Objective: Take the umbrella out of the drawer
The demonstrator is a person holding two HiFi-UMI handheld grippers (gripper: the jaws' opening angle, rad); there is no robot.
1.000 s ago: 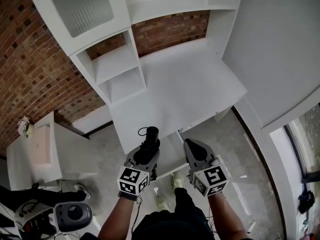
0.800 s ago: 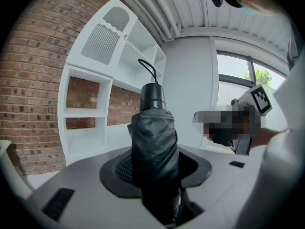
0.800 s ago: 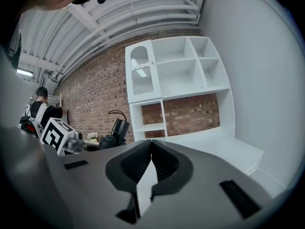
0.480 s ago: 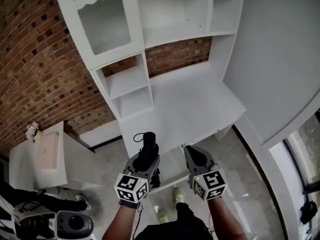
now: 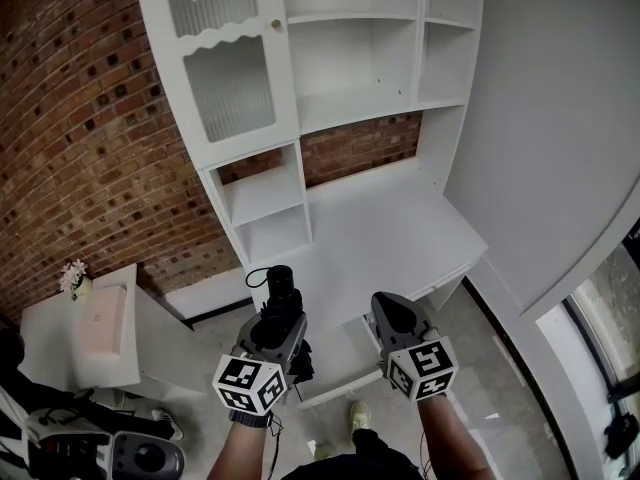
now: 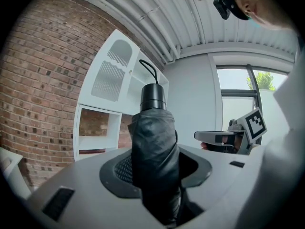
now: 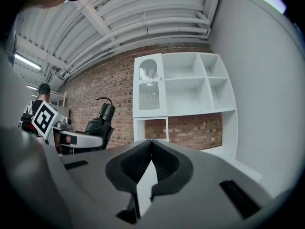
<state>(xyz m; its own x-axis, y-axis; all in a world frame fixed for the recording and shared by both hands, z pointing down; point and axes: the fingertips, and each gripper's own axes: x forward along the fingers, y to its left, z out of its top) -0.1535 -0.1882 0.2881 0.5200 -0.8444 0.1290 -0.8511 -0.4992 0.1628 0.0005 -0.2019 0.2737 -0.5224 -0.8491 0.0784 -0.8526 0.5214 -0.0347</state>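
The only marks showing are black-and-white square patterns on the two gripper cubes.

In the head view, the left gripper [image 5: 277,313] is sitting at 7 o'clock. It is squeezing the black folded umbrella [image 5: 281,286] between its jaws. The umbrella is pointing toward 12 o'clock, with its round handle and a thin loop at the far end. It is up in the air in front of the desk, not in the drawer [image 5: 338,363]. Its other end is hiding deep inside the gripper.

The right gripper [image 5: 386,306] is sitting at 5 o'clock, near the left one but not touching it. Its jaws are pressing together with nothing in them.

The drawer is peeking out between the two grippers, and most of it is hiding under them.

The white desk top [image 5: 380,230] is lying toward 12 and 1 o'clock, giving wide room ahead. The shelves [image 5: 262,196] are standing at 11 o'clock. The brick wall [image 5: 90,148] is closing in at 9 o'clock, and a plain white wall [image 5: 560,118] at 2 o'clock.
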